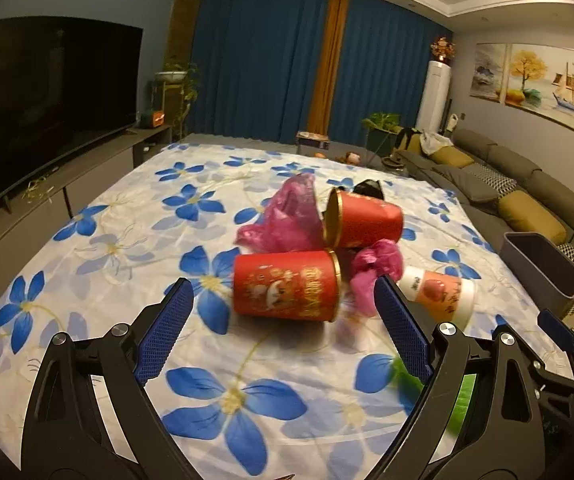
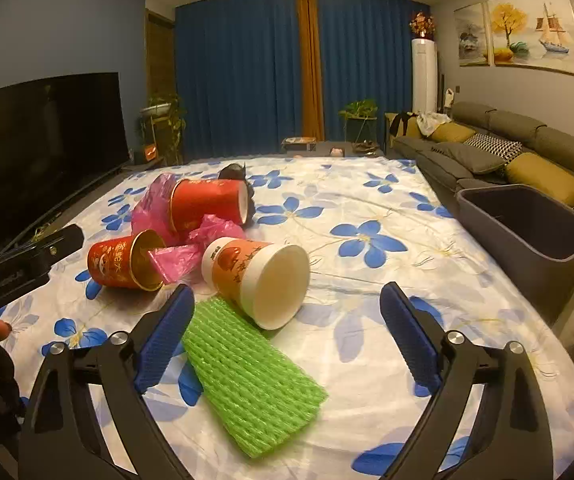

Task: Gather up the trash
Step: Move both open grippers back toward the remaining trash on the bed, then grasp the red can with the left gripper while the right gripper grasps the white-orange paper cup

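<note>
Trash lies on the flower-print cloth (image 1: 127, 240). A red cup (image 1: 287, 286) lies on its side just beyond my left gripper (image 1: 283, 284), which is open and empty. Behind it are a second red cup (image 1: 363, 220), crumpled pink plastic (image 1: 287, 216) and a black scrap (image 1: 369, 188). My right gripper (image 2: 287, 292) is open with nothing held, above a tipped white-and-orange cup (image 2: 247, 268) and a green foam net (image 2: 247, 380). The red cups (image 2: 119, 260) and pink plastic (image 2: 155, 204) lie to its left.
A grey bin (image 2: 527, 232) stands off the table's right edge, in front of a sofa (image 2: 507, 152). A TV (image 1: 47, 92) on a low cabinet runs along the left. Blue curtains (image 2: 247, 72) hang at the back. The left tool's body (image 2: 27, 264) juts in at the right view's left edge.
</note>
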`<state>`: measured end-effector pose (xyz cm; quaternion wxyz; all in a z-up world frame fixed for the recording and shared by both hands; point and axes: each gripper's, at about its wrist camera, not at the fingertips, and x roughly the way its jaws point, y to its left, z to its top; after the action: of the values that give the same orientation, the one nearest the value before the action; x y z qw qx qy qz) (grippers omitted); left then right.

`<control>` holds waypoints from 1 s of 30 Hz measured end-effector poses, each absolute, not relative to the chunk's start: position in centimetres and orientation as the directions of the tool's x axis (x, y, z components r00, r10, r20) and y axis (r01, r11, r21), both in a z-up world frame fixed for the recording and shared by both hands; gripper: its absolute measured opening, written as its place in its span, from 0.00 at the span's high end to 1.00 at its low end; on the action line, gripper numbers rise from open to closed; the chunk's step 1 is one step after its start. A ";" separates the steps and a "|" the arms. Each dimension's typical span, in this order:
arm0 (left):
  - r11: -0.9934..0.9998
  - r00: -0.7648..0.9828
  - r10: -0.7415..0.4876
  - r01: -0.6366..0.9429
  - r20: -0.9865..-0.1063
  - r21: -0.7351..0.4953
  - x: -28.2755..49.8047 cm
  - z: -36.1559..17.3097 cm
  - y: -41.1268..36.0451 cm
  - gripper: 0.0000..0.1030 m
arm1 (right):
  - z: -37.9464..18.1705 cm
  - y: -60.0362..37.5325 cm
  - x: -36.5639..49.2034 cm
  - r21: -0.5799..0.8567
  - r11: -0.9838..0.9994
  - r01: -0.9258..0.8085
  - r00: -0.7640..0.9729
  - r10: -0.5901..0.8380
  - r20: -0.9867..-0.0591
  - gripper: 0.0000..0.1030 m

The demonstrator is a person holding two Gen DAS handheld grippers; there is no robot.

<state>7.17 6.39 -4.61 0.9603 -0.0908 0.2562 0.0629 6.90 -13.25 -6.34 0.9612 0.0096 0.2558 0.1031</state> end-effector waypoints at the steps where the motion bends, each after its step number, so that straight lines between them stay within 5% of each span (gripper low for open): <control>1: 0.975 0.860 0.075 -0.169 -0.505 -0.143 7.2 -4.7 6.6 0.13 | -6.5 -13.1 7.1 0.074 0.978 -0.195 0.843 0.205 -0.497 0.13; 9: 0.975 0.850 0.066 -0.166 -0.523 -0.145 8.0 -5.4 7.0 0.13 | -7.0 -12.3 9.0 0.088 0.974 -0.211 0.814 0.225 -0.536 0.28; 17: 0.977 0.842 0.062 -0.160 -0.536 -0.138 9.0 -5.6 6.9 0.13 | -7.6 -11.6 11.5 0.144 0.962 -0.233 0.766 0.273 -0.582 0.55; 30: 0.982 0.787 0.060 -0.157 -0.614 -0.105 13.1 -7.8 6.3 0.13 | -8.1 -10.7 12.2 0.175 0.943 -0.282 0.737 0.330 -0.591 0.87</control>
<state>13.09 6.28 -7.76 0.9423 -0.0753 0.3211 0.0575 12.16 -10.70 -8.12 0.9311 0.0372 0.3237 0.1641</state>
